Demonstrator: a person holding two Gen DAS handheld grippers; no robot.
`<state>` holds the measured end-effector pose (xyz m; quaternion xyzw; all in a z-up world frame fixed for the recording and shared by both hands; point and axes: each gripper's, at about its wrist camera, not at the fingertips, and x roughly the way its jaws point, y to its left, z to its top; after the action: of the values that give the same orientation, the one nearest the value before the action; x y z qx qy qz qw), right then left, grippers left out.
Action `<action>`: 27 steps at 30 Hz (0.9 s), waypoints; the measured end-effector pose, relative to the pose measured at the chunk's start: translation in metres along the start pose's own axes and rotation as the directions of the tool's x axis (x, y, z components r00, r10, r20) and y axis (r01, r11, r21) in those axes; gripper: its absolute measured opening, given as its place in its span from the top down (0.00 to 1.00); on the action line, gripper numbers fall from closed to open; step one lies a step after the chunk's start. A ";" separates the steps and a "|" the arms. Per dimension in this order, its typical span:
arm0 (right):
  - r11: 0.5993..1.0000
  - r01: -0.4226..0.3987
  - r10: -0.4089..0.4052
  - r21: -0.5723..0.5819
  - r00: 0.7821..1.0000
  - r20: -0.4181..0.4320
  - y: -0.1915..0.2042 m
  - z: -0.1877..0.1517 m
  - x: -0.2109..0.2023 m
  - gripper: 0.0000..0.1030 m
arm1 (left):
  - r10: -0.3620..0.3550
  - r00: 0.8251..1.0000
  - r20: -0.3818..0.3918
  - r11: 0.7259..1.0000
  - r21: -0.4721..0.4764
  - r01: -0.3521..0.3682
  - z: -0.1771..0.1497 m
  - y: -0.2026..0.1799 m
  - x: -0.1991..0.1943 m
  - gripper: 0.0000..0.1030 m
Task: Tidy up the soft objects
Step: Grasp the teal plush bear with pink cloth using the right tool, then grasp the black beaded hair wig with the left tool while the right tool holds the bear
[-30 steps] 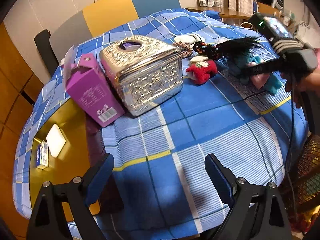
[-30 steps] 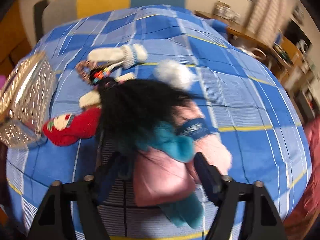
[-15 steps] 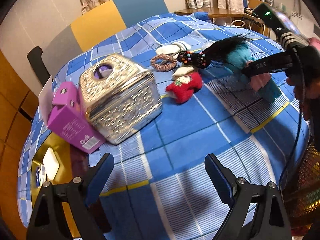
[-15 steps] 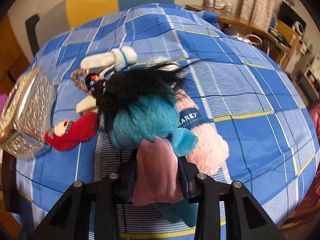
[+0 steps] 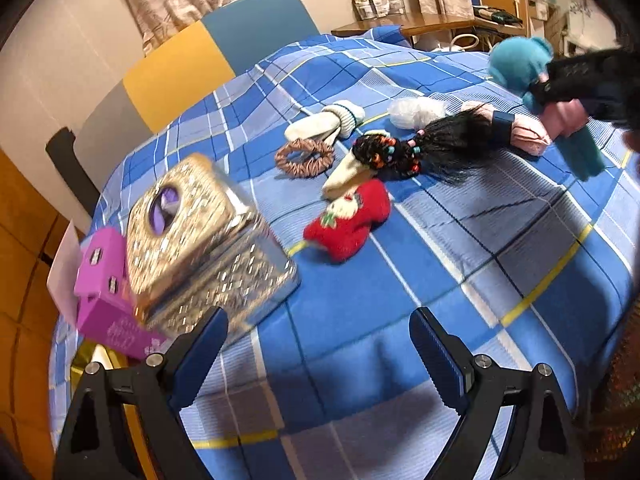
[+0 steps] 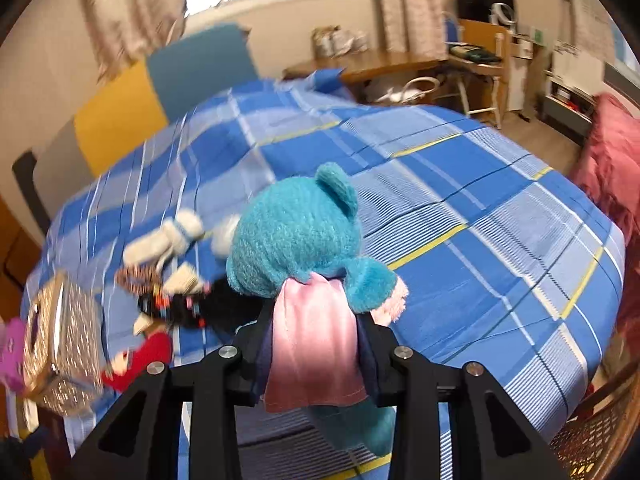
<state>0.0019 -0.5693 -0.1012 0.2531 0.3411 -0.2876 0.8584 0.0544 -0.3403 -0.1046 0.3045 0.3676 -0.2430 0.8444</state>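
Note:
My right gripper (image 6: 314, 344) is shut on a teal plush toy (image 6: 296, 236) in a pink satin dress, held up off the blue plaid tablecloth (image 6: 460, 200); the toy (image 5: 520, 68) also hangs at the upper right of the left wrist view. On the cloth lie a red knitted stocking (image 5: 350, 220), a black hairpiece with coloured beads (image 5: 432, 148), a pink scrunchie (image 5: 304, 158), white socks (image 5: 324, 126), a white fluffy ball (image 5: 416, 112) and a pink fuzzy item (image 5: 524, 136). My left gripper (image 5: 320, 352) stands open above the near cloth, nothing between its fingers.
An ornate silver tissue box (image 5: 200, 240) and a magenta carton (image 5: 104, 292) stand at the table's left. Chairs with yellow and blue backs (image 5: 180, 72) are behind the table. A wooden desk (image 6: 380, 64) is further back. A woven basket (image 6: 592, 436) is at the lower right.
The right gripper has closed on the teal plush and lifted it off the cloth, away from the black hairpiece. The left gripper has shifted right, so the tissue box now sits further left.

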 end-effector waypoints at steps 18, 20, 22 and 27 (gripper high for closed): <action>0.990 -0.055 0.044 0.128 0.995 0.090 -0.024 0.010 -0.014 0.65 | 0.050 0.998 0.042 0.991 0.124 -0.055 0.077 -0.036 0.060 0.02; 0.989 -0.059 0.046 0.135 0.995 0.093 -0.025 0.009 -0.015 0.65 | 0.026 0.999 0.034 0.992 0.125 -0.030 0.088 -0.041 0.068 0.02; 0.987 -0.063 0.050 0.147 0.995 0.091 -0.028 0.009 -0.015 0.65 | 0.023 1.000 0.005 0.992 0.125 -0.023 0.099 -0.047 0.083 0.02; 0.978 -0.087 0.076 0.189 0.995 0.061 -0.034 0.009 -0.008 0.65 | 0.048 0.999 -0.023 0.988 0.148 -0.045 0.120 -0.052 0.115 0.02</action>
<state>-0.0217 -0.5961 -0.0981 0.3404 0.2783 -0.2903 0.8499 0.1485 -0.4813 -0.1454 0.3777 0.3526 -0.2457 0.8202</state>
